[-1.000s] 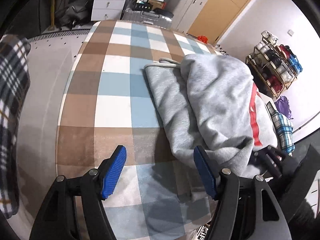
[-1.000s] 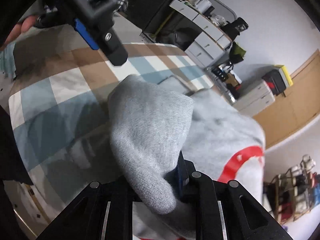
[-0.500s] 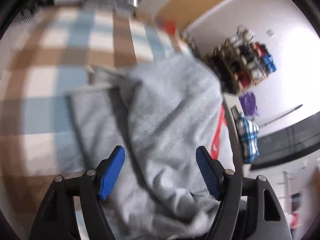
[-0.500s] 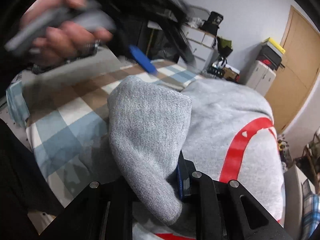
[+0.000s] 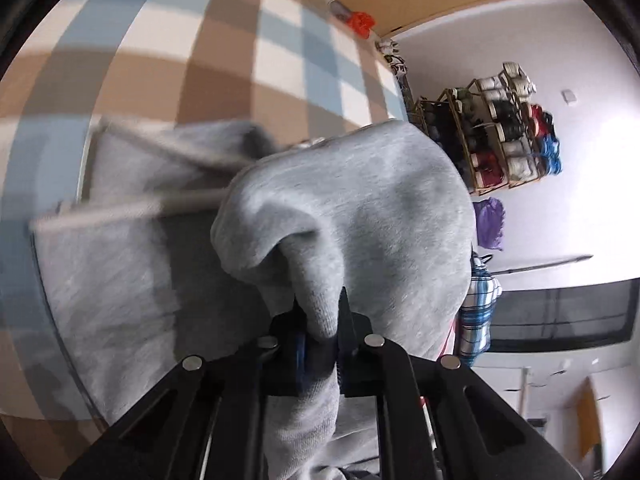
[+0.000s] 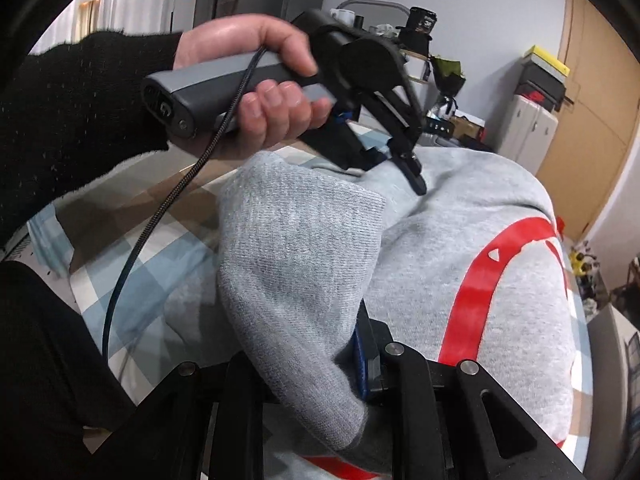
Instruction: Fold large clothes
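Grey fleece sweatshirt with red curved stripe (image 6: 472,240) sits bunched on the blue/brown/white checked cover (image 5: 224,52), directly ahead of both grippers and reaching back into both sets of jaws.

Left wrist view: a thick fold of the sweatshirt (image 5: 352,208) rises in front of the left gripper (image 5: 322,332) and drapes down between its fingers. Flat layer of the same garment lies to the left on the cover, edges blurred. Grey drawcord (image 5: 188,200) crosses that layer.

Right wrist view: a ribbed grey cuff or hem section (image 6: 296,256) hangs over the right gripper (image 6: 352,360) and covers most of the left finger. Red stripe arcs across the body panel on the right. Fabric is soft, rumpled, several layers deep.

Gripper state:
- left: jaws nearly together, clamped on the fold; blue pads (image 5: 300,354) barely visible beside the pinched fabric.
- right: jaws close together, clamped on the ribbed section; one blue pad edge (image 6: 361,364) shows against the cloth.

Right wrist view also shows the left gripper (image 6: 416,180) from outside, tip down on the sweatshirt's top, held by a bare hand (image 6: 260,92) with black sleeve (image 6: 80,92); braided cable (image 6: 160,216) hangs from the handle.

Background: shoe rack (image 5: 496,132), wooden door (image 6: 588,92).
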The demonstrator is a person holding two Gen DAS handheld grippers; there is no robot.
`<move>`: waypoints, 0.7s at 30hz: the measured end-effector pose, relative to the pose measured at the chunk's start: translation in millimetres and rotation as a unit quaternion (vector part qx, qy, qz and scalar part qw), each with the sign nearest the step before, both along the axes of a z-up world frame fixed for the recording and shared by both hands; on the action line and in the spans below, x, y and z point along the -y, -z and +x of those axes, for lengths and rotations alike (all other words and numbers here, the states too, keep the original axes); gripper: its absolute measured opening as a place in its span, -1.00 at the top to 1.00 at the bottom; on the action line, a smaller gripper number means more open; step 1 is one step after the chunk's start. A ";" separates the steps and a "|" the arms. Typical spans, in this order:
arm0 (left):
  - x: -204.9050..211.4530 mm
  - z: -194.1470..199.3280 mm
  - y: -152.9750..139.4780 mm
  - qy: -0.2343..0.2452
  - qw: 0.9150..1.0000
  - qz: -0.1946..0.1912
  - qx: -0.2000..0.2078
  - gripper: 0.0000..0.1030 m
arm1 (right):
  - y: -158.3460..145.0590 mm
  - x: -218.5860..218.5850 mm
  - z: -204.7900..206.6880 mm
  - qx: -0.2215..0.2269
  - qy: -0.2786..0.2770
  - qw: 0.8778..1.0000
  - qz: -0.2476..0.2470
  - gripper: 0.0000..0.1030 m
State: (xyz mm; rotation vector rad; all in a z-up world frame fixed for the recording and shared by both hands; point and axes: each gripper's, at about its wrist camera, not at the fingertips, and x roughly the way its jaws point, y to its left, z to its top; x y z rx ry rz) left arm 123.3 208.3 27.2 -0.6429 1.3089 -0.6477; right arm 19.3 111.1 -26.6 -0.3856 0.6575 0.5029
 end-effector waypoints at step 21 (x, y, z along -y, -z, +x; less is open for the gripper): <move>-47.9 -11.6 -47.5 -0.023 0.997 -0.018 0.071 0.93 | 3.7 -23.8 -19.7 -0.085 -0.113 0.988 0.064 -0.33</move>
